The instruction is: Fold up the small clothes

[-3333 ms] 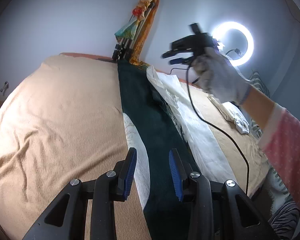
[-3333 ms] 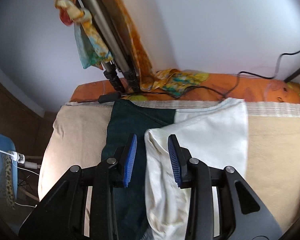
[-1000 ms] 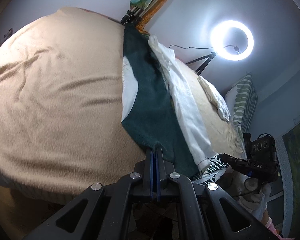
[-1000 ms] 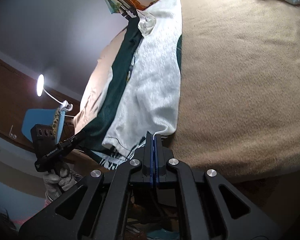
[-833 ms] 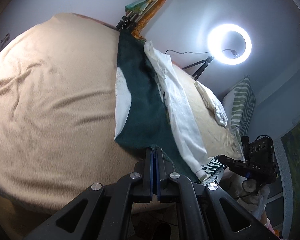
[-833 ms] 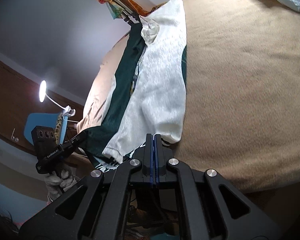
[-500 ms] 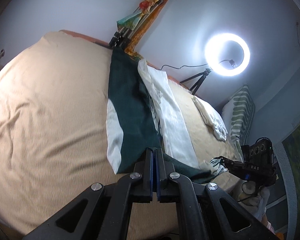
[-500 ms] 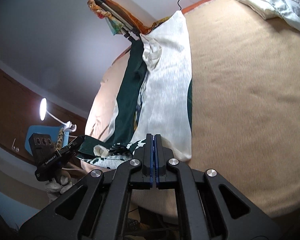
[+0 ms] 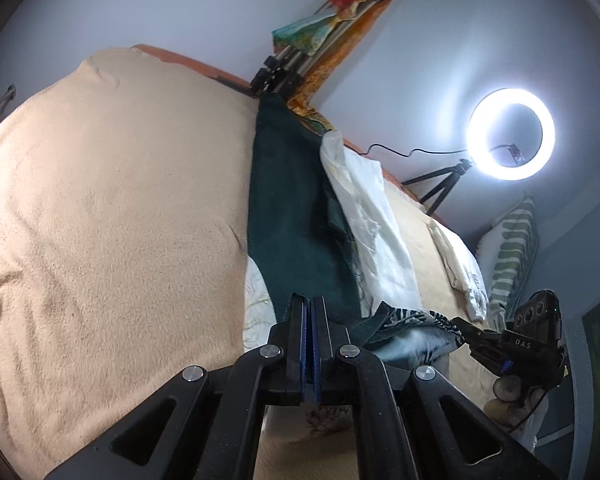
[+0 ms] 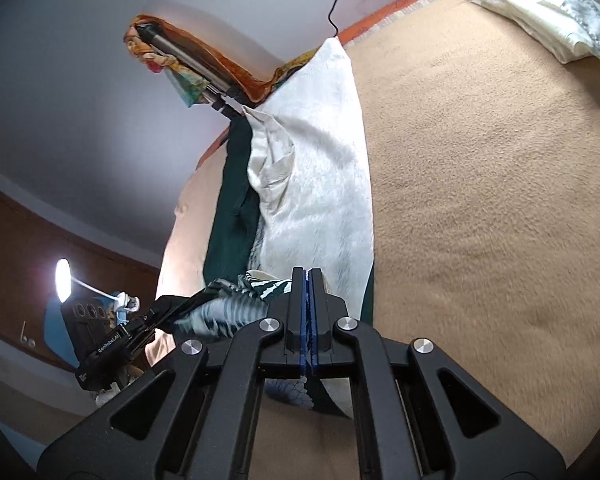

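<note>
- Left claw [image 9: 307, 312]: blue pads pressed together, clenched on the near hem of the garment [image 9: 296, 216], at its dark green side.
- Right claw [image 10: 307, 280]: likewise clamped tight, gripping the same near hem at the white side [image 10: 320, 184].
- Between the two claws the hem hangs lifted off the bed; its underside, a green-and-white leaf print [image 9: 416, 318], faces up there.
- The rest of the garment lies long and narrow on the tan blanket [image 9: 112, 216], far end near the folded tripod [image 9: 300, 68] by the wall.
- Judgement: side edges appear already folded in, making the strip. The lengthwise fold is just begun; the hem is raised but not yet laid over.
- Left to do: carry the hem toward the far end, set it down, release, perhaps one more fold.
- Another pale cloth pile [image 10: 540, 12] sits well apart on the bed; whether it is already folded, cannot tell.
</note>
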Demonstrator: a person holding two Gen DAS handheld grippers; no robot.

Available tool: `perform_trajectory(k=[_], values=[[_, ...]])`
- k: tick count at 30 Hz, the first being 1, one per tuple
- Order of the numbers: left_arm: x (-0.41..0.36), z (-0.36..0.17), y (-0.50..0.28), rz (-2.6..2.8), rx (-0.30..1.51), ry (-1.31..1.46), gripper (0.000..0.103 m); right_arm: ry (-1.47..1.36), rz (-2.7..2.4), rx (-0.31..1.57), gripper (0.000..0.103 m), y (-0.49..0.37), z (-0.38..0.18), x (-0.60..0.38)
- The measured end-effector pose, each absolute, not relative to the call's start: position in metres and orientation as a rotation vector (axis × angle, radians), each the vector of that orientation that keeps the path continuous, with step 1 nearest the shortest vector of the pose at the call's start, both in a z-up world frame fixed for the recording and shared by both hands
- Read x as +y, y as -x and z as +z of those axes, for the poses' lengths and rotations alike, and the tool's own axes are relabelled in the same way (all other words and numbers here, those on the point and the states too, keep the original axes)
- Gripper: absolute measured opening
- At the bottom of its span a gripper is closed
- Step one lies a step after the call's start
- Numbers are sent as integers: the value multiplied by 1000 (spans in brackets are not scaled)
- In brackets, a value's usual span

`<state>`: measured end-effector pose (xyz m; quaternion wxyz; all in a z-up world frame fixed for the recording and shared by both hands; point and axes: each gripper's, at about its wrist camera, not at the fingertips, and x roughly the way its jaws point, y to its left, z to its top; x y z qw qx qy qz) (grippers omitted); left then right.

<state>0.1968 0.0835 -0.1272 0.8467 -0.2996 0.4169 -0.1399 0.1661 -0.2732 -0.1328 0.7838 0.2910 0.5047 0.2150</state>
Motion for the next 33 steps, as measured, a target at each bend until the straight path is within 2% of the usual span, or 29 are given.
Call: perform_trajectory(k=[6,7,8,10,14,20,33], values=[[83,-135,-208,-296,887,625,0,-594,439,1124,3,-179,-148,-265],[84,-136,-209,-291,883,623,7,-580,433,1123,3,-180,-149,-264],[84,-136,-209,-289,885,623,21,-568,426,1118,3,-181,-148,-264],[86,-135,-208,-288,882,626,31,-560,424,1107,4,-182,-147,-267],[90,-122,-198,-287,841,570,32,-511,444,1058,11,-175,-133,-270],[89,-119,-187,-292,838,511,32,-382,445,1019,12,-160,-117,-265],[88,-106,-203,-246,823,478,32,-303,439,1030,12,-162,-106,-254]])
